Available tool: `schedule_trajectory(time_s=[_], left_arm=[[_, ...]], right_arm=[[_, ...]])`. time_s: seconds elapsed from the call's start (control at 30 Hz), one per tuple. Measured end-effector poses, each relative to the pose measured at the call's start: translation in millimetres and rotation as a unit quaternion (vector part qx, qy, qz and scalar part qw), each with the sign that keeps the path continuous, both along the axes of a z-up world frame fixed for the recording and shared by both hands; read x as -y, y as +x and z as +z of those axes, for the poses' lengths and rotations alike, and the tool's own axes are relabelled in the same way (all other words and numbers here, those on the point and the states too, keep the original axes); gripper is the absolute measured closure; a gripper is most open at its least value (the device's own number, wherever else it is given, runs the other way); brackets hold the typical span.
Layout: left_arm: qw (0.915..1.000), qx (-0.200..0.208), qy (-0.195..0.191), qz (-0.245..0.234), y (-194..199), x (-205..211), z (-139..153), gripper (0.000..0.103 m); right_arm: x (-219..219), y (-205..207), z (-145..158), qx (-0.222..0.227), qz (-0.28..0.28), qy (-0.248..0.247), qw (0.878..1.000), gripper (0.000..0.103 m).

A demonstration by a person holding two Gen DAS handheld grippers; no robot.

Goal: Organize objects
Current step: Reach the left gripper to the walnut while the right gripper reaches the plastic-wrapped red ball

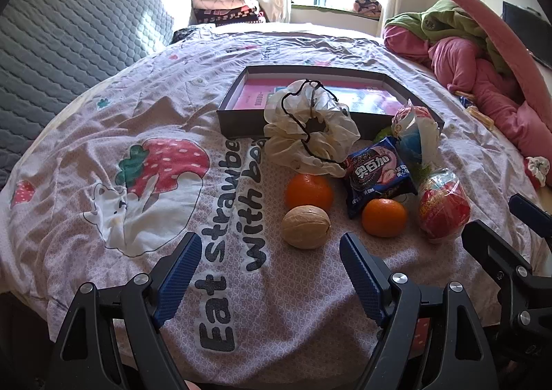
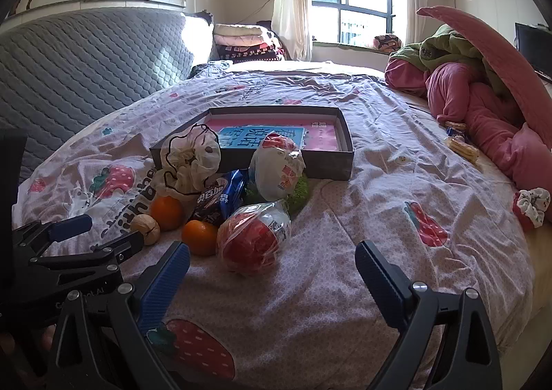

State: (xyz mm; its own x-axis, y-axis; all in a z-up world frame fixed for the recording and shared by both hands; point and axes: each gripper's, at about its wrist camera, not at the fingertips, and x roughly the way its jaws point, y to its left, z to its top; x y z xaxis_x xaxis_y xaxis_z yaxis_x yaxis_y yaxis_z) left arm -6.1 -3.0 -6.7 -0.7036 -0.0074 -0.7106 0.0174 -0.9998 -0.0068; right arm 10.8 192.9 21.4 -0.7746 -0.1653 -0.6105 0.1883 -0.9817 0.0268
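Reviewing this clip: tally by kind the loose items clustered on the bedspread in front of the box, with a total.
Oranges: 2
Walnut: 1
Cream scrunchie: 1
Blue snack packet: 1
Red fruit in clear wrap: 1
Wrapped white and blue item: 1
Total: 7

The scrunchie point(image 1: 310, 128) hid part of the box's point(image 1: 238, 121) near wall; the snack packet point(image 1: 376, 176) covered something green point(image 2: 300, 188), too hidden to identify.
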Motion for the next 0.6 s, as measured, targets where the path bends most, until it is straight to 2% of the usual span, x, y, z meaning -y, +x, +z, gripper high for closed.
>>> schedule_trajectory(time_s=[0.27, 0.6], left_arm=[[1.0000, -0.002, -0.006, -0.002, 0.0, -0.4, 0.3, 0.020], [0.9998, 0.018, -0.008, 0.000, -8.1, 2.1, -8.3, 0.020]], right_arm=[[4.3, 0.0, 0.1, 0.003, 0.005, 0.002, 1.000, 0.006], [3.1, -5.5, -6.1, 0.020, 0.001, 0.002, 1.000, 0.006]])
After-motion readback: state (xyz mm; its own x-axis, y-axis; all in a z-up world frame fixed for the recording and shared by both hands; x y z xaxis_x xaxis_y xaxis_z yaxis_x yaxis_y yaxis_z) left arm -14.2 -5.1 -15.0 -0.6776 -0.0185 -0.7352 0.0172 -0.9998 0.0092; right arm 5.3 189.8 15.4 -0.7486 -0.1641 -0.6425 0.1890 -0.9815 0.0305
